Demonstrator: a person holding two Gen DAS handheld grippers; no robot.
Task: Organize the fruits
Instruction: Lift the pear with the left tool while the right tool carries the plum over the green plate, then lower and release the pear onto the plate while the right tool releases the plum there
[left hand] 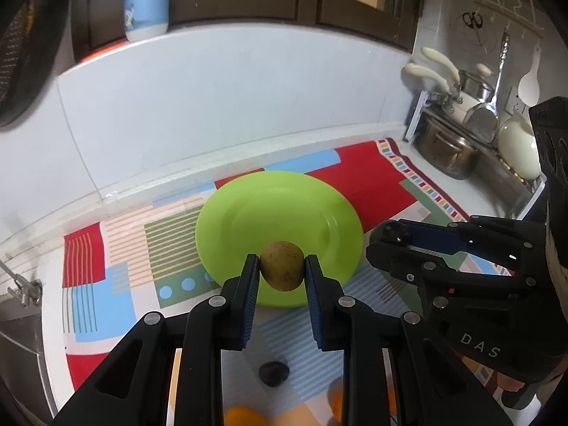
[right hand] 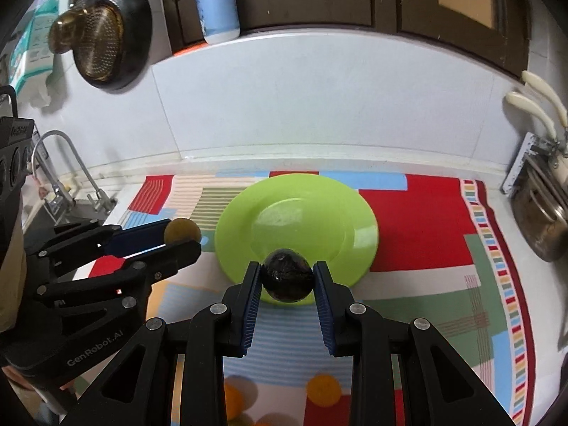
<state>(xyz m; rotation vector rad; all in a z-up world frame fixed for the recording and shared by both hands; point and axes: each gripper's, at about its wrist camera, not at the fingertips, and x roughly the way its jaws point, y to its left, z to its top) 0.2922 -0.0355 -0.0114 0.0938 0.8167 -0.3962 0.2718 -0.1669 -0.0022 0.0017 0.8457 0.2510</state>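
Nearest you: orange fruits [left hand: 245,416] lie blurred on the patterned mat [left hand: 124,248] below your left gripper [left hand: 282,266], and a dark fruit [left hand: 273,372] rests on the mat beside them. From the right wrist, an orange one [right hand: 234,403] sits low on the mat too.

Your left gripper is clamped on a brown, speckled round fruit [left hand: 283,266], both blue pads pressed against its sides. It hangs over the near rim of the green plate [left hand: 277,206].

Your right gripper [right hand: 287,280] is clamped on a shiny black fruit [right hand: 287,280], pads tight on either side, also over the plate's near rim.

The green plate sits mid-mat. Nothing lies on its bare surface; both held fruits are above it, not resting on it.

Farther right: a steel pot [left hand: 447,152] stands on the counter by the wall. Far left from the right wrist, a tap [right hand: 67,170] over a sink. At the back, a blue-and-white bottle [right hand: 216,3] stands on the ledge.
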